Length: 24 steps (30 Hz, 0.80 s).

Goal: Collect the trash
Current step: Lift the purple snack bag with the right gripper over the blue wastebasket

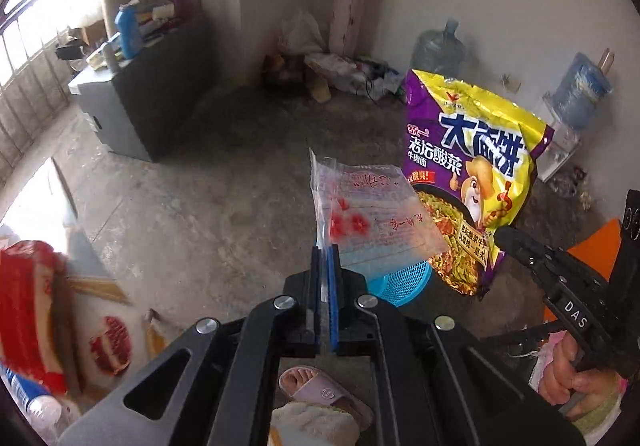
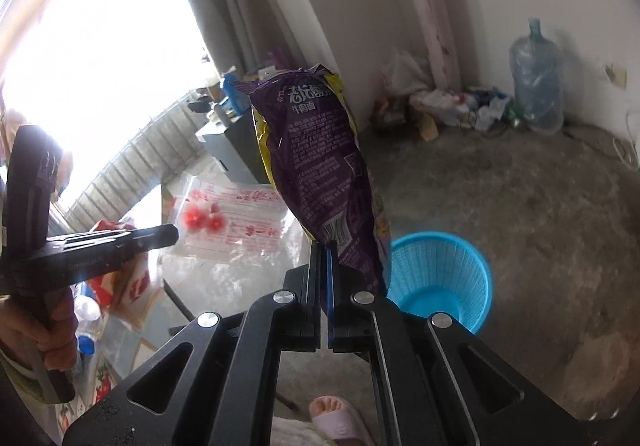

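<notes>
Step in hand: carry-to-bin, with 2 pieces of trash held at once. The left gripper (image 1: 325, 246) is pressed together on the edge of a clear plastic bag (image 1: 372, 206) with red print, which stands up and out from the jaws. The right gripper (image 2: 325, 244) is pinched on the bottom corner of a purple-and-yellow noodle wrapper (image 2: 320, 166), held upright in the air. In the left wrist view the 2 items sit just beside each other and overlap, though whether they touch cannot be told.

The blue mesh basket (image 2: 440, 278) stands on the concrete floor (image 2: 520, 206), below and ahead of both grippers; it looks empty, but its bottom is partly hidden. More litter is seen on the table (image 2: 224, 278) at the left.

Next move, as judged: each item to be brought over the basket rim, lowered, then the jaws opened 1 at a time. Light film may cling or drift, so a low release is called for.
</notes>
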Each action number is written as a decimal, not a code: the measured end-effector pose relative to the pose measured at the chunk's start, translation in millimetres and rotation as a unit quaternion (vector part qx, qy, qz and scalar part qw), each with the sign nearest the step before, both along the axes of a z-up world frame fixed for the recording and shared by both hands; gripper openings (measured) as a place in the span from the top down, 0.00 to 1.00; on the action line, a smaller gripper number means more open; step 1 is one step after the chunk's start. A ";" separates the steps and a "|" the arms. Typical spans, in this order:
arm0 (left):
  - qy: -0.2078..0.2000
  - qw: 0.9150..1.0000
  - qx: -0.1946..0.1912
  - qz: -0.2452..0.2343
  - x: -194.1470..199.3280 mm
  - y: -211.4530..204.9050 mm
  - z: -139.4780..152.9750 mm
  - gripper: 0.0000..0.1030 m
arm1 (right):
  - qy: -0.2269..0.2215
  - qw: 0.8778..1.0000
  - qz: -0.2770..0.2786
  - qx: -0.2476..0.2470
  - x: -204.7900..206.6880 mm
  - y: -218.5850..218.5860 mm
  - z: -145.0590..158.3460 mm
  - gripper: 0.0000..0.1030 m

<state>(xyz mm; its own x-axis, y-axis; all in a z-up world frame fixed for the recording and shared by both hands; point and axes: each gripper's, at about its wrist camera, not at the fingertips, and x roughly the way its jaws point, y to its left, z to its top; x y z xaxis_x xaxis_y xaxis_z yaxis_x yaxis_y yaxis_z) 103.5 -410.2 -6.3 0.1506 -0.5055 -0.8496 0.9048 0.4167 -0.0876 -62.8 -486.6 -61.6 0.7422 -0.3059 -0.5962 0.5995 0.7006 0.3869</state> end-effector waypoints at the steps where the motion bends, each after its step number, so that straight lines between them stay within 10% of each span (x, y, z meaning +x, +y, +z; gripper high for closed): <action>1: 0.001 1.000 0.017 -0.008 0.5 -16.8 -13.8 0.98 | 0.000 1.000 -0.008 0.023 0.9 -14.0 -13.5 0.99; 8: 0.010 0.992 0.118 -0.037 4.6 -110.2 -120.9 0.93 | -0.028 0.987 -0.058 0.148 3.4 -96.2 -99.5 0.99; 13: 0.040 0.985 0.165 -0.035 4.3 -145.0 -183.0 0.54 | 0.010 0.969 -0.092 0.229 9.5 -130.2 -181.4 0.74; 24: 0.031 0.996 0.078 -0.028 15.3 -119.2 -123.4 0.34 | 0.039 0.972 -0.148 0.177 -32.3 -115.3 -158.7 0.55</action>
<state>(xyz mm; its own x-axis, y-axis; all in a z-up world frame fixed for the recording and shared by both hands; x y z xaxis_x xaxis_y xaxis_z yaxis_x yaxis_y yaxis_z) 118.7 -529.4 -129.7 0.0706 -0.3734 -0.9250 0.9218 0.3788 -0.0826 -95.1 -602.0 -220.3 0.6007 -0.2650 -0.7543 0.7923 0.3233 0.5174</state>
